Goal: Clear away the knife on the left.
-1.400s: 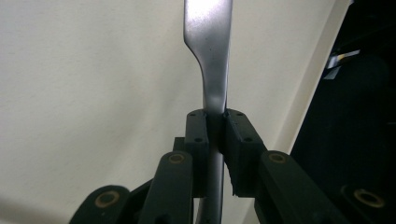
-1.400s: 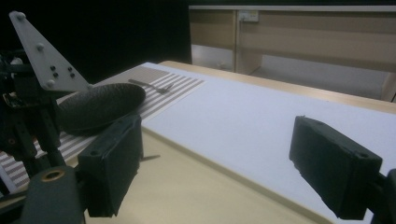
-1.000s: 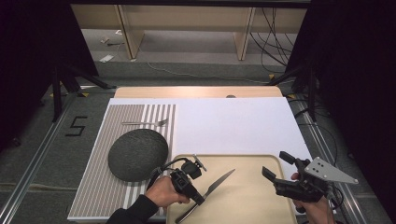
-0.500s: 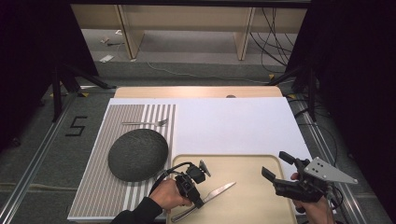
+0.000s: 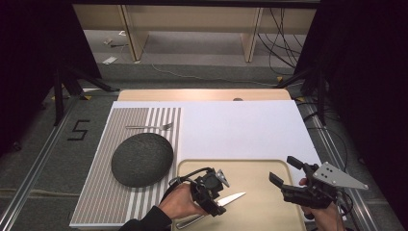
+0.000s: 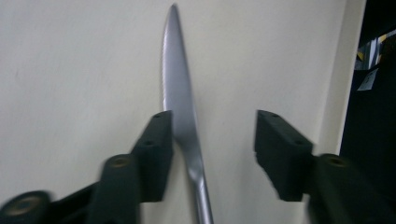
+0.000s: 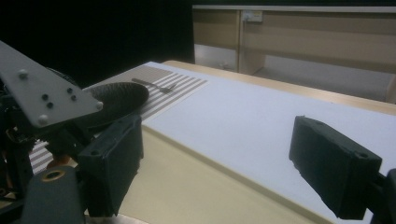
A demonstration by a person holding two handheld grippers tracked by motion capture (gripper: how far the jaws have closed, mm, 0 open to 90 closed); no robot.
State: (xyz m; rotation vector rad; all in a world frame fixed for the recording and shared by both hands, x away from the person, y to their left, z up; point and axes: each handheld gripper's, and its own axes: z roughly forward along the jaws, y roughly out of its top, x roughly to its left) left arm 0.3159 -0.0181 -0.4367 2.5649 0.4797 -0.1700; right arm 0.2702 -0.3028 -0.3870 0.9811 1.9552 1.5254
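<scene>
High view: left gripper (image 5: 217,191) over knife (image 5: 230,199) lying on beige tray (image 5: 260,168); right gripper (image 5: 284,177) spread, holding nothing.
Left gripper view: jaws just opened, knife (image 6: 180,102) between; left pad (image 6: 156,154) beside the blade.
Right gripper view: jaws apart above the worktop (image 7: 261,126).

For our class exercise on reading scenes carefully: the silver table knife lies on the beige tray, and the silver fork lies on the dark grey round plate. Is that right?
One detail is wrong. The silver fork lies on the striped grey-and-white placemat, beyond the dark grey round plate and apart from it, as the high view shows. The silver table knife does lie on the beige tray.
</scene>
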